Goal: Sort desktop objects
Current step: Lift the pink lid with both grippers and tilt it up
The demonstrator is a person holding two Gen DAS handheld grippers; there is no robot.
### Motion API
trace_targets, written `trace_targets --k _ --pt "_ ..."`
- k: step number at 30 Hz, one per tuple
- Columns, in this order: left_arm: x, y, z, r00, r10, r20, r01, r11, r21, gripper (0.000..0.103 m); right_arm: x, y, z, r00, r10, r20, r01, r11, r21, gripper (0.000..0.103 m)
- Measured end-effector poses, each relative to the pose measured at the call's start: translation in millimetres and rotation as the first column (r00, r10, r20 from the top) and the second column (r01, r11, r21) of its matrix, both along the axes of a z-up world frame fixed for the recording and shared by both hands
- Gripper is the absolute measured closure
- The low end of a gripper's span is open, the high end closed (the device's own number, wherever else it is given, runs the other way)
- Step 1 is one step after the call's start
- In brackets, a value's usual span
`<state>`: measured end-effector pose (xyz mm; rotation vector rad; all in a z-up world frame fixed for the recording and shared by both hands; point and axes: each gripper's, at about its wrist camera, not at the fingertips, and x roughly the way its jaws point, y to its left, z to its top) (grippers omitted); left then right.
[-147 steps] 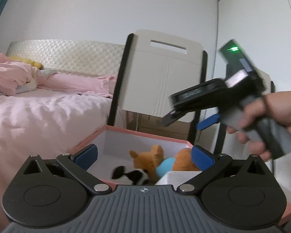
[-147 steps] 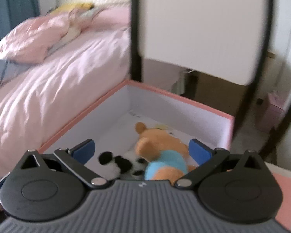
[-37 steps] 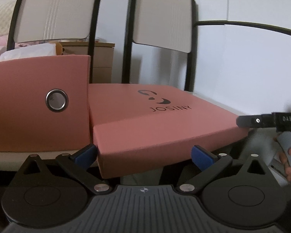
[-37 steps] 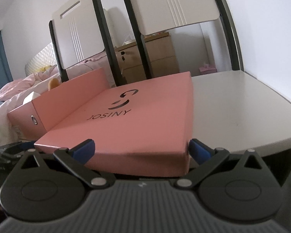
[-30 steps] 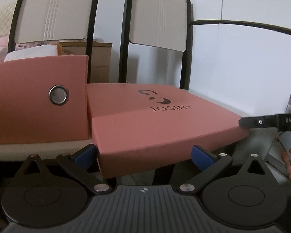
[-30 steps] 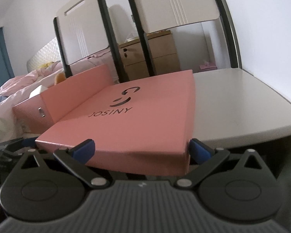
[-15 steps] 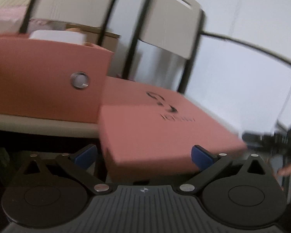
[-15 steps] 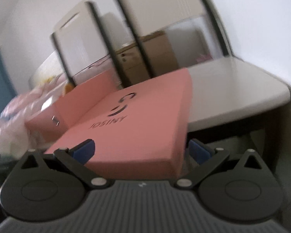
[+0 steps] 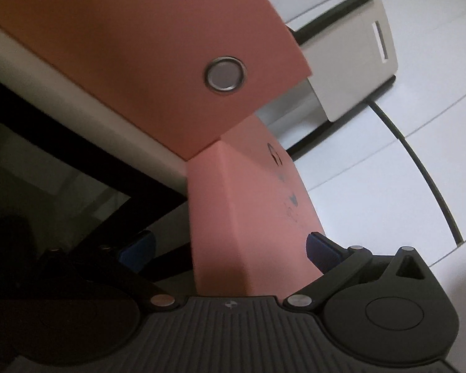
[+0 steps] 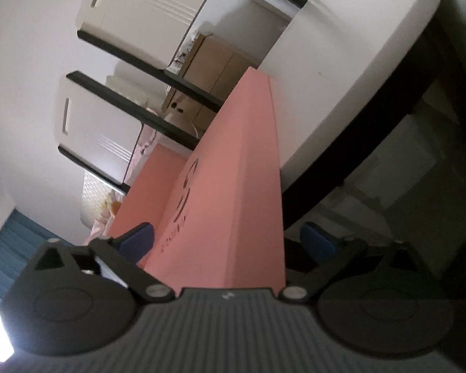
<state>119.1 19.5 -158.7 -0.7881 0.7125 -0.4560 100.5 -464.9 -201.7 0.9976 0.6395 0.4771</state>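
both views are rolled hard over, and the pink lid (image 9: pixel 248 217) fills the middle of each, its near end running in between the fingers of each tool. the left tool (image 9: pixel 230 245) has its jaws spread either side of the lid's corner, and so does the right tool (image 10: pixel 226 239); whether the blue pads actually touch the card i cannot tell. the lid sits right against the pink box (image 9: pixel 133 46), partly out past the edge of the desk (image 10: pixel 341 71). it looks like light, stiff cardboard, broad and shallow, probably prone to flexing or swinging if held by one corner, so the thin side walls at the two near corners look like the place to pinch
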Motion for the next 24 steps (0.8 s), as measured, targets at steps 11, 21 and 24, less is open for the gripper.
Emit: trace_targets --k 11,21,24 --pt "-2 -15 20 0.996 -0.069 0.063 0.064 0.994 0.086 0.027 -8 3 17 1.000 0.007 0.021 -0.005 0.996 -0.088 0.045" --pt "-16 -24 71 0.985 -0.096 0.147 0.089 0.994 0.057 0.025 -43 -2 65 0.991 -0.017 0.132 0.031 0.994 -0.101 0.044" --pt "-20 -27 78 0.981 -0.111 0.160 0.104 0.993 0.052 0.025 -52 -6 73 0.993 -0.042 0.115 0.053 0.994 -0.091 0.044"
